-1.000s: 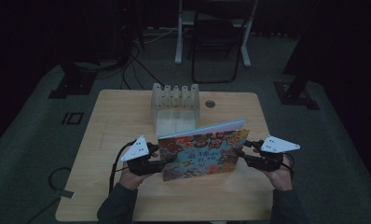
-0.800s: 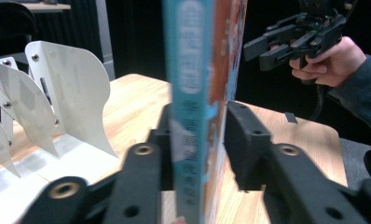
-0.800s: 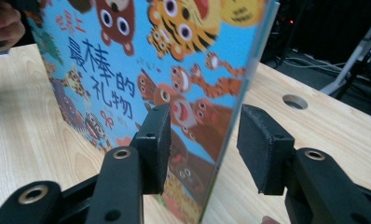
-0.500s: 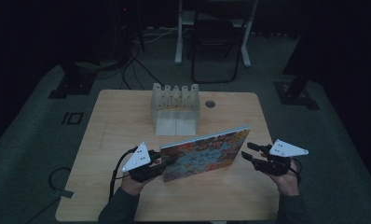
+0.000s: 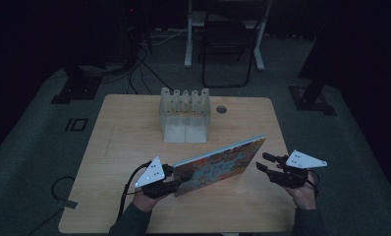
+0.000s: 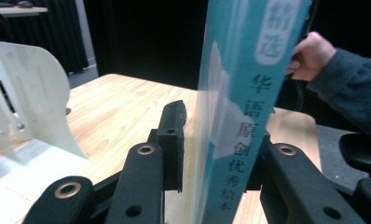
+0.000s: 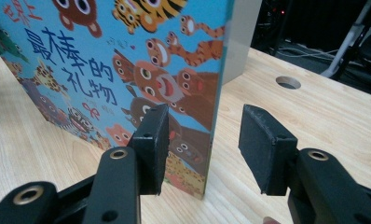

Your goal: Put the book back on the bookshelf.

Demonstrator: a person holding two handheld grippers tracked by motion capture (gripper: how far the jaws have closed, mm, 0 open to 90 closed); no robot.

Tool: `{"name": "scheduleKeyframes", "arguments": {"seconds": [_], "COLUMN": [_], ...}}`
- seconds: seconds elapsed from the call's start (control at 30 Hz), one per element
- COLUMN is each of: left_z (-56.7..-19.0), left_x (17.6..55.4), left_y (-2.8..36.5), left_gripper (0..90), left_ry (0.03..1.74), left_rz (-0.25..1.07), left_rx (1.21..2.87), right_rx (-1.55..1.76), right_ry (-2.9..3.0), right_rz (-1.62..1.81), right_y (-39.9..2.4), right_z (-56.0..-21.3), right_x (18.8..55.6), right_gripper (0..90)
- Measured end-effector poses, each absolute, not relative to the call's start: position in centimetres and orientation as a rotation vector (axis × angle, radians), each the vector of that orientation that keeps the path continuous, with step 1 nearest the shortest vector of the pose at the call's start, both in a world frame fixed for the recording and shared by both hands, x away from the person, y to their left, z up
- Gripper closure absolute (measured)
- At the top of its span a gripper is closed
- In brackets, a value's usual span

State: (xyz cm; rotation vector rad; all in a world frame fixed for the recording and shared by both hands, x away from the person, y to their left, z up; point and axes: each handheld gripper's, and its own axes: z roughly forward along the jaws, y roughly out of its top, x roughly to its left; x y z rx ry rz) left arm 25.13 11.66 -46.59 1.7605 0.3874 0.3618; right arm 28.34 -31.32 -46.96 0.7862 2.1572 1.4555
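1. Left gripper (image 5: 176, 181): jaws either side of the spine end of the picture book (image 5: 218, 164), just reopened a little after closing; far jaw against the book, a narrow gap at the near jaw in the left gripper view, so a firm grip cannot be told.
2. Right gripper (image 5: 265, 162): jaws apart, opening slightly, just beside the book's far edge; in the right gripper view that edge stands between the jaws without touching either pad.
3. Book: raised on its long edge, leaning, cover with cartoon animals facing the person, near the front of the wooden table (image 5: 125, 132).
4. Beyond: a white slotted rack (image 5: 184, 114) at the table's middle back, well apart from the book.
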Motion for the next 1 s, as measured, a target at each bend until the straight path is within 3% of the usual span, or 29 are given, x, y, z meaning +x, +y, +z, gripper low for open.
{"name": "scheduleKeyframes", "arguments": {"seconds": [0.63, 1.0], "left_z": [-47.6, -48.2], "left_x": [25.6, 25.8], "left_y": [10.9, 10.0], "left_gripper": [65.9, 53.3], "left_ry": [0.417, 0.439], "left_rz": [0.349, 0.353], "left_rx": [1.694, 1.714], "right_rx": [0.828, 0.847], "right_ry": [2.167, 2.174], "right_rz": [1.455, 1.448], "right_y": [-31.7, -32.0], "right_z": [-48.1, -48.7], "right_x": [28.0, 27.9], "right_gripper": [52.2, 52.1]}}
